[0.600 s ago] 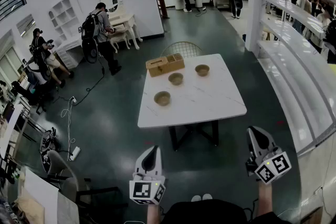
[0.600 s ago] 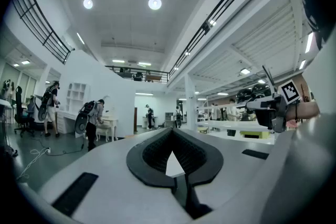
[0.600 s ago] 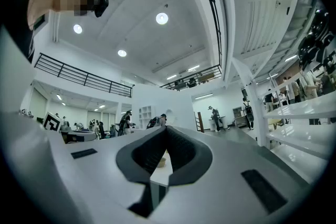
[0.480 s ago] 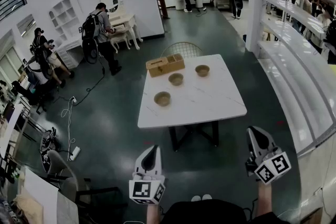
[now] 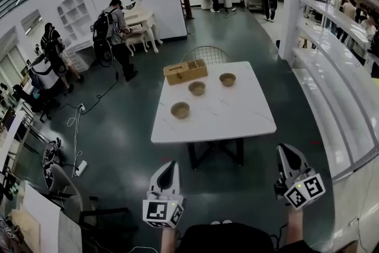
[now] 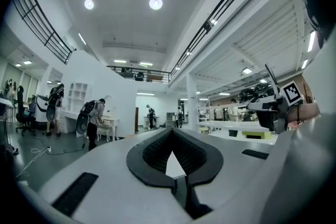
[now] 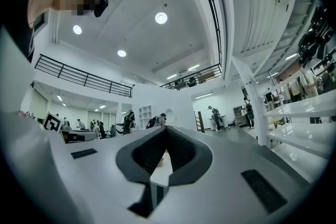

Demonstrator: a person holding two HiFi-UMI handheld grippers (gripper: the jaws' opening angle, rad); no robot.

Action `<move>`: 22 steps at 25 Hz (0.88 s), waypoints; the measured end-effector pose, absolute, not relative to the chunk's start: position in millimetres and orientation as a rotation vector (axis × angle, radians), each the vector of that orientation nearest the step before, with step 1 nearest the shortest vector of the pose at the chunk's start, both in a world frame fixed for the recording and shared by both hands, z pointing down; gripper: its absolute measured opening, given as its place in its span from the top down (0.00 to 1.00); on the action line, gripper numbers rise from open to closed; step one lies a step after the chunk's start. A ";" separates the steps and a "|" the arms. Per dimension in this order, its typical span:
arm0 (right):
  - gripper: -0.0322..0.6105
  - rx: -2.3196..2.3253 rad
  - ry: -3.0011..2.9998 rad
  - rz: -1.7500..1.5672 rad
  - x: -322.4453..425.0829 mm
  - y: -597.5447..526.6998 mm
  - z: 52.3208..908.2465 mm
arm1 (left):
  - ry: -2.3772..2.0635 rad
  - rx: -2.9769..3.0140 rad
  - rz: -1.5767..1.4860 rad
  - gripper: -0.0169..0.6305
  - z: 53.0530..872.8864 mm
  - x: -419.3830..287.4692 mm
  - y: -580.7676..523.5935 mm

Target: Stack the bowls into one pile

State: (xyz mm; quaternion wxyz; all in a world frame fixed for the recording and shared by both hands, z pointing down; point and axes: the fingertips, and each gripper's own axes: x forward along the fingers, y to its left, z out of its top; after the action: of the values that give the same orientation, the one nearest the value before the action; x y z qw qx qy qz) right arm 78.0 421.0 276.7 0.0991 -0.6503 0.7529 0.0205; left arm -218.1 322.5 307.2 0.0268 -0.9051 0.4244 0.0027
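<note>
Three tan bowls stand apart on the white marble table (image 5: 237,118): one near the left (image 5: 180,109), one in the middle (image 5: 196,87), one at the back right (image 5: 227,79). My left gripper (image 5: 167,167) and right gripper (image 5: 288,154) hover low over the dark floor, well short of the table's near edge. Both are shut with nothing in them. In the left gripper view the jaws (image 6: 172,134) meet at the tip. In the right gripper view the jaws (image 7: 167,129) also meet, and a sliver of the table shows behind them.
A wooden box (image 5: 185,71) lies at the table's back left, with a wire chair (image 5: 204,55) behind it. White shelving (image 5: 331,68) runs along the right. People stand by white furniture (image 5: 139,26) at the left, and cables (image 5: 77,127) trail over the floor.
The head view has shifted slightly, so the table sits a little lower and further left in it. Both grippers keep the same shut pose.
</note>
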 end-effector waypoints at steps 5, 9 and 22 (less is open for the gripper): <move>0.93 -1.860 2.224 0.021 90.3 418.6 278.0 | 1.312 -2.813 -0.019 0.95 317.2 -202.6 330.0; 0.93 -1.861 2.236 0.057 95.7 412.3 280.8 | 1.342 -2.824 -0.030 0.95 331.4 -193.5 331.6; 0.93 -1.856 2.218 -0.048 116.6 374.7 297.7 | 1.402 -2.836 -0.092 0.95 339.0 -178.2 298.8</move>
State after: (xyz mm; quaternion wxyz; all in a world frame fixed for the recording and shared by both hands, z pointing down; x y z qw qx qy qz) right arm 116.6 374.7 297.7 0.1241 -0.6366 0.7610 -0.0165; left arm -178.2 298.8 339.0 -0.0116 -0.8960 0.4429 -0.0291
